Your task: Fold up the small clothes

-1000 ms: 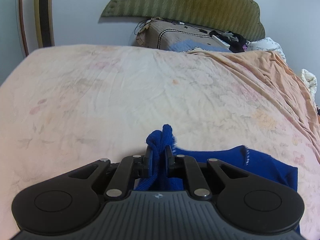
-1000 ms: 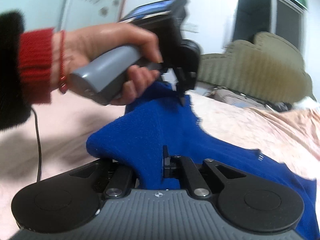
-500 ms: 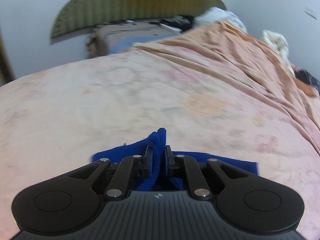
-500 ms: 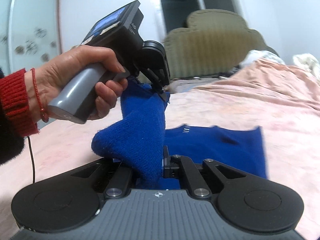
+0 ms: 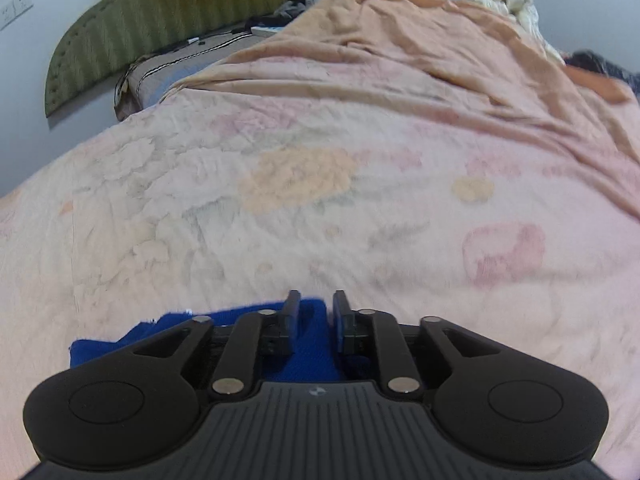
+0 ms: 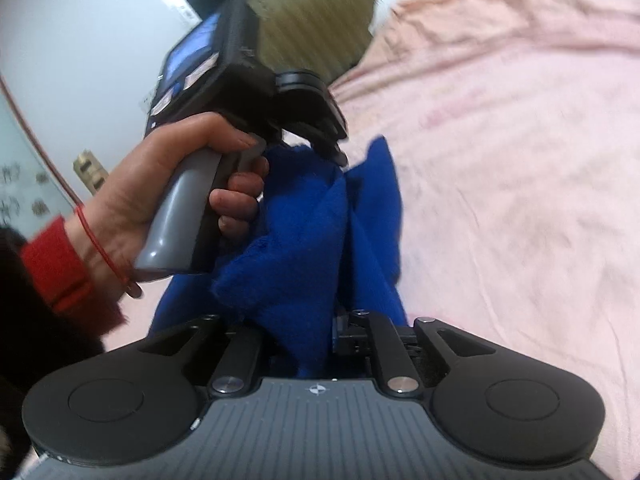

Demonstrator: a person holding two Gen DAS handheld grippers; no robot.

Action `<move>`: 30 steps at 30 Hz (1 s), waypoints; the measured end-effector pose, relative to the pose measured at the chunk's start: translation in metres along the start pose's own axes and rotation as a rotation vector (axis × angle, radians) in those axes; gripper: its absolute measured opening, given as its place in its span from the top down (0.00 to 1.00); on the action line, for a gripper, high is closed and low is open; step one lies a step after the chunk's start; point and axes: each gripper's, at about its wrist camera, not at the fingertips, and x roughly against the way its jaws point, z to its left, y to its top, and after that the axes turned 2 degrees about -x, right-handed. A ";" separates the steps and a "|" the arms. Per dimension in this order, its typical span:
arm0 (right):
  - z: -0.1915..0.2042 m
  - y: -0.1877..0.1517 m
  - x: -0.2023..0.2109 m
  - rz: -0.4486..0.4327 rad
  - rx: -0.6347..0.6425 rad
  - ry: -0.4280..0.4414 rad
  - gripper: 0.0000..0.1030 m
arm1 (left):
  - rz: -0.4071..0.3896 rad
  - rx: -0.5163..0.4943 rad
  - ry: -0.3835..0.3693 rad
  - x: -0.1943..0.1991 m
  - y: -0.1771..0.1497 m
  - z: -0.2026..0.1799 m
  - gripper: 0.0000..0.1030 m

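The left tool (image 5: 313, 306) has its jaws opening, a clear gap showing between the two black fingers. The blue knitted garment (image 5: 308, 344) lies loose in that gap, no longer pinched. The right tool (image 6: 304, 332) is also opening its jaws. A thick fold of the same blue knit (image 6: 296, 248) bunches between its fingers, and the cloth hides whether the pads press on it.

In the right wrist view, the person's left hand (image 6: 172, 184), with a red cuff and a thin red string at the wrist, grips the grey handle of the left tool. That tool's tip sits at the upper edge of the garment.

The garment rests on a bed, on a pale pink bedspread (image 5: 360, 208) with a faded floral print. An orange sheet (image 5: 440, 52) is rumpled further off, and a green padded headboard (image 5: 168, 4) stands against the wall.

The step appears to be letting go after laying a fold. To do it well, both tools should likely open fully before lifting away. They should rise straight up so the knit does not snag and drag the fold out of line. The raised bunch by the right tool probably needs flattening.
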 end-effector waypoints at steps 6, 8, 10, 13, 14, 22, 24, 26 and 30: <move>-0.020 -0.003 0.002 0.027 -0.115 0.080 0.73 | -0.154 0.201 0.040 0.033 0.015 0.035 0.18; -0.026 -0.001 0.003 0.026 -0.152 0.101 0.70 | -0.175 0.217 0.052 0.045 0.013 0.047 0.18; -0.028 0.005 0.008 0.012 -0.169 0.096 0.63 | -0.158 0.193 0.065 0.055 0.005 0.055 0.18; -0.030 0.005 0.017 -0.015 -0.162 0.076 0.61 | -0.140 0.144 0.101 0.070 -0.024 0.064 0.18; -0.030 0.005 0.017 -0.010 -0.160 0.075 0.60 | -0.138 0.124 0.107 0.076 -0.036 0.067 0.18; -0.049 0.004 0.020 0.047 -0.307 0.150 0.82 | -0.156 0.061 0.102 0.137 -0.146 0.095 0.17; -0.054 0.007 0.022 0.035 -0.338 0.164 0.82 | -0.180 0.032 0.107 0.154 -0.173 0.098 0.17; -0.055 0.011 0.022 0.023 -0.348 0.174 0.82 | -0.200 -0.014 0.093 0.171 -0.198 0.097 0.17; -0.044 0.020 0.017 0.024 -0.308 0.190 0.82 | -0.224 -0.134 0.041 0.195 -0.236 0.080 0.17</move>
